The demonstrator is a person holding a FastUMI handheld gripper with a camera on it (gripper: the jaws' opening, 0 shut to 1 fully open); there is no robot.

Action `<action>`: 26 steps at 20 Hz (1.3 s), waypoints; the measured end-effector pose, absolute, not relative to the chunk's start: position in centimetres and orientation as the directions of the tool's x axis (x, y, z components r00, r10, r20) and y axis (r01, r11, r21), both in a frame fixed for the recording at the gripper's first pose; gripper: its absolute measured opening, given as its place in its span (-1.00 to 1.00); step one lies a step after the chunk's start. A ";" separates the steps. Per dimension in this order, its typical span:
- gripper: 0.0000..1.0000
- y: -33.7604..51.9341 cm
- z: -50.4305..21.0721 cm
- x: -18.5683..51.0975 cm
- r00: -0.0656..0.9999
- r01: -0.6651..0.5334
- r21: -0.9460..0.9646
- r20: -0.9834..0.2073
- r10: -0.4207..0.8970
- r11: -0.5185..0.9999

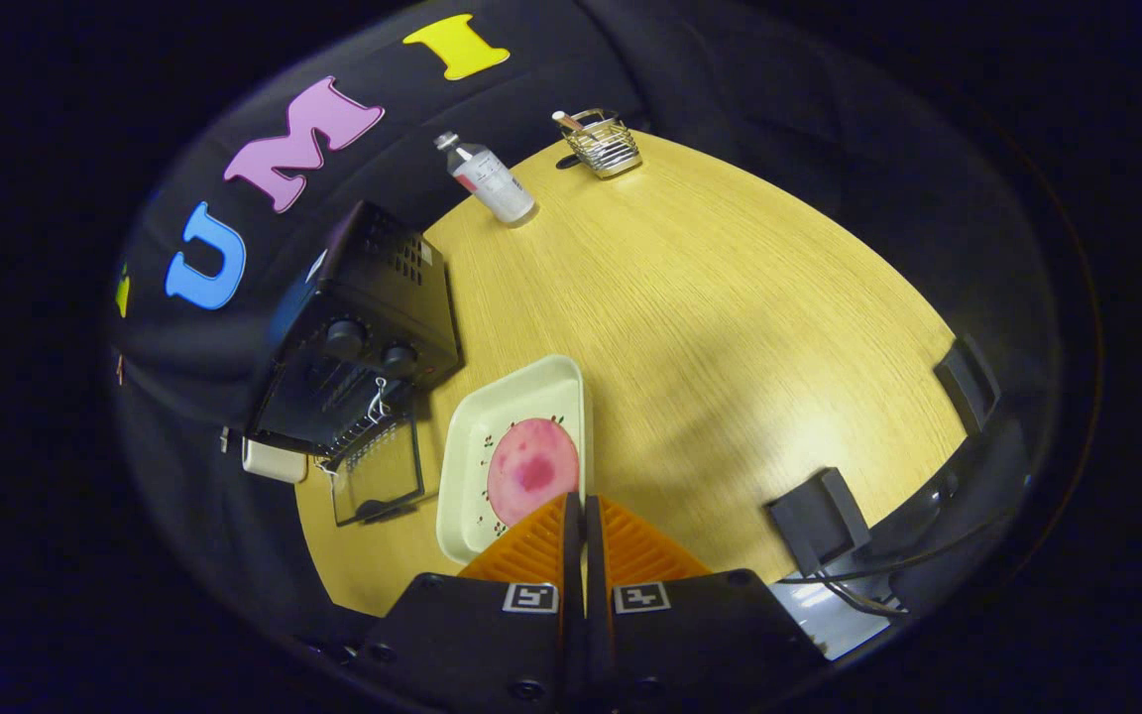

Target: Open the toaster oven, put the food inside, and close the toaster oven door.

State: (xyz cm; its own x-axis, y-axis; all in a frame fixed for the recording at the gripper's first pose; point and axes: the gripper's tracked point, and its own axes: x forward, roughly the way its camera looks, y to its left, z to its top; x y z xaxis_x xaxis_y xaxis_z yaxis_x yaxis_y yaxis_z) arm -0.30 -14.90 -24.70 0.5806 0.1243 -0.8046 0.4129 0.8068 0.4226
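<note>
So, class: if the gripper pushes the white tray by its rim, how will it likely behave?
The white tray looks thin and shallow, so it is probably light and would slide easily on the smooth wooden table. The flat pink food should ride along with it. The gripper, its fingers closed together over the tray's rim, may tilt it if it presses down.

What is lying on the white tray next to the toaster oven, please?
On the white tray lies a round pink slice of food. The shut tongs cover its near edge and the tray's near rim. The toaster oven stands open beside it.
</note>
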 end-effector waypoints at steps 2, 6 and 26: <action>-0.88 -13.8 -23.4 -0.7 0.612 0.430 0.474 -0.778 0.138 0.768; -0.88 -9.9 -21.6 -0.5 0.671 0.402 0.577 -0.714 0.200 0.711; -0.89 8.7 -23.2 14.5 0.778 0.260 0.682 -0.568 0.270 0.683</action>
State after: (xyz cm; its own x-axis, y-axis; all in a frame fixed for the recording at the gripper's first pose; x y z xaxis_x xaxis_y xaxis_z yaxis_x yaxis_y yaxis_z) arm 14.51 8.66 -23.19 0.7777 0.2703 -0.5675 0.2602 0.6833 0.6821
